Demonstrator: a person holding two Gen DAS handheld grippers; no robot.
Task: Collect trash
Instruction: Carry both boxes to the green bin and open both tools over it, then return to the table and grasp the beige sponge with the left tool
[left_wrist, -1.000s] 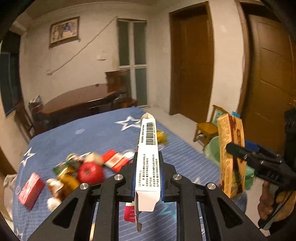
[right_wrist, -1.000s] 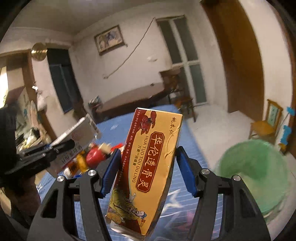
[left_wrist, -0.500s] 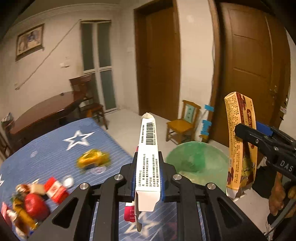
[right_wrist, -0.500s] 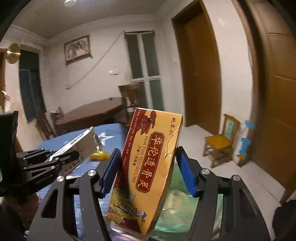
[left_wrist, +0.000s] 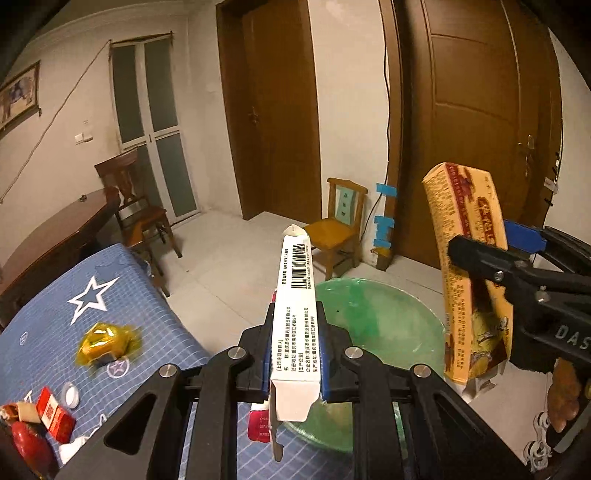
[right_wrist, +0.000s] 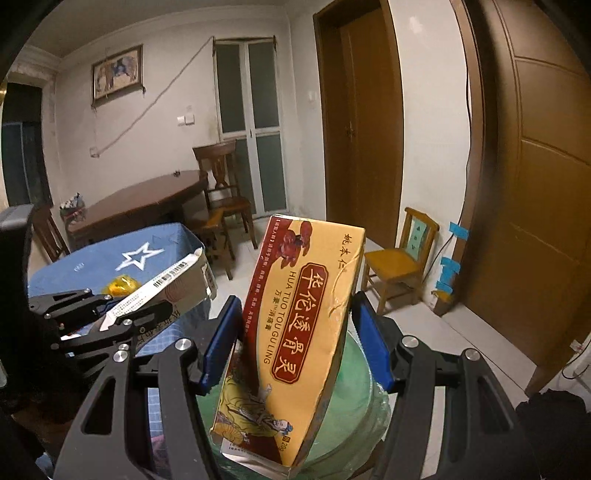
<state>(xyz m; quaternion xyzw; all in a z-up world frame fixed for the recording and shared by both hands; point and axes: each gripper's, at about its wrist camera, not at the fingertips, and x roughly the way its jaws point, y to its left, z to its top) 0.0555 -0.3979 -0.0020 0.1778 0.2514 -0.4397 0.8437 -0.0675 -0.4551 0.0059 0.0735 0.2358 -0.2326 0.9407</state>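
My left gripper (left_wrist: 294, 350) is shut on a narrow white carton with a barcode (left_wrist: 295, 310), which stands up between the blue pads. My right gripper (right_wrist: 297, 341) is shut on a tall yellow and red medicine box (right_wrist: 295, 332). Both boxes hang over a green-lined trash bin (left_wrist: 384, 321) on the floor beside the table. In the left wrist view the right gripper (left_wrist: 517, 266) and its yellow box (left_wrist: 469, 258) show at the right. In the right wrist view the left gripper (right_wrist: 92, 314) and its white carton (right_wrist: 162, 284) show at the left.
A table with a blue star-patterned cloth (left_wrist: 44, 317) holds a yellow wrapper (left_wrist: 105, 341), a red packet (left_wrist: 55, 419) and other litter at the left edge. A small wooden chair (left_wrist: 338, 229), brown doors (left_wrist: 484, 129) and a dark dining table (right_wrist: 144, 206) stand beyond.
Both grippers swung right, away from the littered tabletop and over the green bin. Each still holds its box as before.
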